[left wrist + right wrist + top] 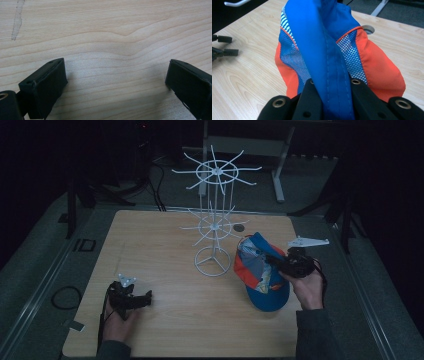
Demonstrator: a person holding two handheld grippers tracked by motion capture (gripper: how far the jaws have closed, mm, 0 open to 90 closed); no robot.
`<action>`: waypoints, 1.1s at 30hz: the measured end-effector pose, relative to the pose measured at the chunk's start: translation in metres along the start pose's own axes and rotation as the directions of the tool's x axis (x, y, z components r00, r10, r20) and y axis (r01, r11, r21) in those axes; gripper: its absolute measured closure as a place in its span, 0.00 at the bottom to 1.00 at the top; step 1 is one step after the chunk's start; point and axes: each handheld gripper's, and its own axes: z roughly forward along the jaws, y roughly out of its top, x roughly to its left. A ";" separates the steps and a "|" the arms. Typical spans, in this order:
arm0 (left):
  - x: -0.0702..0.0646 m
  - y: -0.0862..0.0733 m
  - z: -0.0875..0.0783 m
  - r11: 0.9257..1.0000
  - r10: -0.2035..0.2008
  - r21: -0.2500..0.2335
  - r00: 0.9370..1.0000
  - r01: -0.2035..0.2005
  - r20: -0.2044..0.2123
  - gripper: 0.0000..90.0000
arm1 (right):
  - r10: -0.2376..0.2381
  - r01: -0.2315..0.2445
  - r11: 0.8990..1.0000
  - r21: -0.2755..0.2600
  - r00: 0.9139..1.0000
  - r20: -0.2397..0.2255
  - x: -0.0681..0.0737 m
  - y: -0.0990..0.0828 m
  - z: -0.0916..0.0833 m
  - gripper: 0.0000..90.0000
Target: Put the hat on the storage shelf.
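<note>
The blue-and-orange cap (261,272) hangs at the worktop's (165,330) right side, my right fingers (332,100) pinching its brim. It may snag the white rack's (214,227) prongs to its left. My left fingers (140,82) rest wide apart, empty.

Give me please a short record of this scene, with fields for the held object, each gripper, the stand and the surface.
held object: blue and orange cap, with mesh panels, its blue brim pinched
right gripper: shut on the cap's brim, at the right side of the table
left gripper: open, nothing between its jaws, low over the bare wood near the front left
stand: white wire display rack with two tiers of hooks, upright beside the cap, no item on it
surface: light wooden table
</note>
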 end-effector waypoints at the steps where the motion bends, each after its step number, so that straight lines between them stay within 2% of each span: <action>1: 0.000 0.000 0.000 1.000 0.000 0.000 1.000 0.000 0.001 0.04 | -0.002 0.002 1.000 -0.006 1.000 0.001 0.000 0.000 -0.002 0.98; 10: 0.000 0.000 0.000 1.000 -0.001 0.001 1.000 0.001 0.002 0.04 | -0.015 0.015 0.999 -0.040 1.000 0.002 0.001 0.004 -0.013 0.98; 33: 0.000 0.000 0.000 1.000 -0.002 0.001 1.000 0.002 0.001 0.04 | -0.026 0.026 0.996 -0.088 1.000 -0.002 0.003 0.008 -0.039 0.98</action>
